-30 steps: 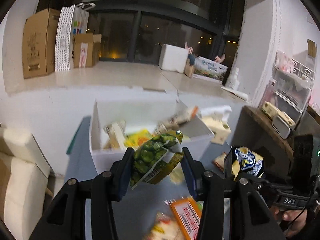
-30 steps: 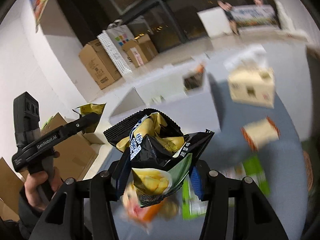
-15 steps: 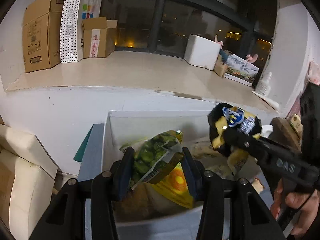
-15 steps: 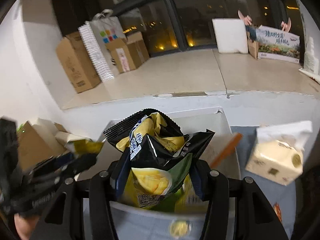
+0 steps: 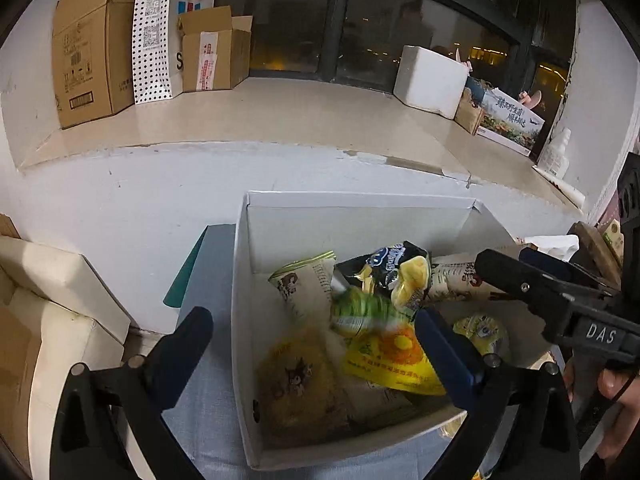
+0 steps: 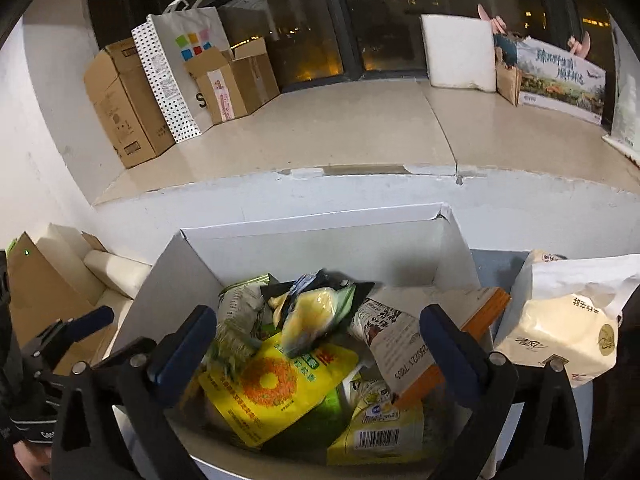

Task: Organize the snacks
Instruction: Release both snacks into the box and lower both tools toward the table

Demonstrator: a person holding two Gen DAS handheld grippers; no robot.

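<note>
A white box holds several snack packs. The green snack bag is blurred, just above the pile in the box. The black-and-yellow chip bag lies on top of the pile. A yellow pack with an orange circle lies below them. My left gripper is open and empty over the box's front left. My right gripper is open and empty over the box; it also shows at the right of the left wrist view.
A white-and-cream bag stands right of the box. Cardboard boxes and a dotted paper bag stand on the ledge behind. A white foam box is at the back right. A cream cushion lies at the left.
Both grippers opened over the box. The green bag dropped from the left gripper and the black-and-yellow chip bag dropped from the right one into the box.
</note>
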